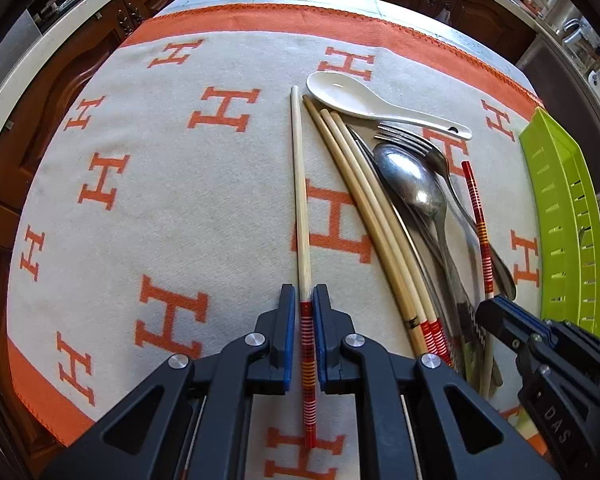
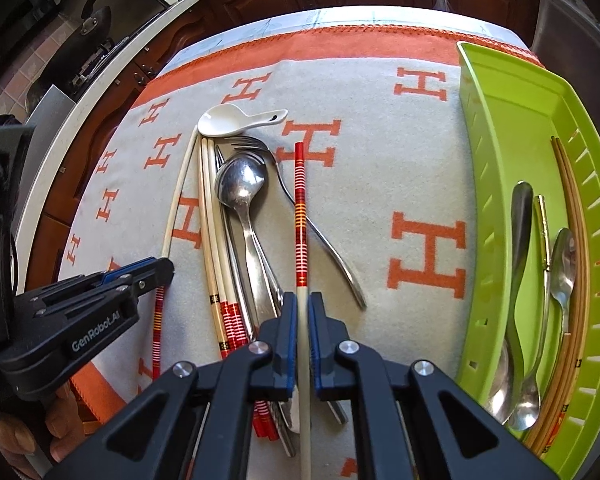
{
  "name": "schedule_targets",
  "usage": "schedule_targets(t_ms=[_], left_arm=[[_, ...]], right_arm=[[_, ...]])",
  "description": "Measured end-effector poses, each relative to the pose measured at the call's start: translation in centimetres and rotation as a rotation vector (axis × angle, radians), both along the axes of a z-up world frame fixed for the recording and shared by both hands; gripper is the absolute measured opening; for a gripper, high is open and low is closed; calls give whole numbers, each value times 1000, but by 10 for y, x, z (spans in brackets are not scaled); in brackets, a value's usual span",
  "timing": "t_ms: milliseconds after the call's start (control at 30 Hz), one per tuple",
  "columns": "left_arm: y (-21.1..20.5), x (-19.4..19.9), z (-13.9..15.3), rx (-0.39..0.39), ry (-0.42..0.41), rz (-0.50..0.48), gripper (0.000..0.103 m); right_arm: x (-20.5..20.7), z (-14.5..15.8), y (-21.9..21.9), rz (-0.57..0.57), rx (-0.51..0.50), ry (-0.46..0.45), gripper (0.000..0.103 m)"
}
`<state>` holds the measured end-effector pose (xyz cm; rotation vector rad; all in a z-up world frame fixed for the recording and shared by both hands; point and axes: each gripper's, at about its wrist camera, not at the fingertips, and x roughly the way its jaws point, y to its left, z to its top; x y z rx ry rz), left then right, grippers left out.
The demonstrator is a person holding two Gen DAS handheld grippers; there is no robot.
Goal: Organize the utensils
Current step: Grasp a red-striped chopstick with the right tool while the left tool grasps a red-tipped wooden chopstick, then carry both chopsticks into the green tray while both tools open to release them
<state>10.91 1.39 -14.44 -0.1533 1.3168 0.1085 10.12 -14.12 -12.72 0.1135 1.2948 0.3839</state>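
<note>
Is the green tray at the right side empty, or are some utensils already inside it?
Not empty. The green tray already holds metal spoons and brown chopsticks, lying lengthwise inside it.

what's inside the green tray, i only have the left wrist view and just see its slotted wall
Observer: The right wrist view looks into the green tray. It already holds metal spoons and brown chopsticks along its right wall.
Operator: ok and is the right gripper really holding its chopstick
Observer: Yes. The right gripper is shut on the pale shaft of the red-banded chopstick, just below the band. The left gripper clamps the left chopstick at the top of its band.
</note>
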Motion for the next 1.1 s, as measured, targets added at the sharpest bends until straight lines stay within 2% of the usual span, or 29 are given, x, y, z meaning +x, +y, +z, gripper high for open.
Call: schedule_targets(t_ms=[300, 367, 500, 667, 867, 1100], left_arm=[[10, -15, 0, -15, -45, -22, 7], [17, -21, 0, -17, -52, -33, 4], [31, -29, 2, -78, -66, 0, 3], [41, -39, 6, -110, -64, 20, 3], [37, -51, 27, -125, -90, 2, 3], [10, -62, 62, -156, -137, -97, 3]], right_arm=[[0, -3, 2, 2, -20, -16, 6], [-2, -2, 3, 5, -26, -27, 6], [-5, -1, 2, -15, -24, -34, 5], [-11, 7, -3, -33, -4, -39, 5], [-16, 21, -10, -58, 39, -47, 5], [-19, 39, -26, -106, 109, -43, 5]])
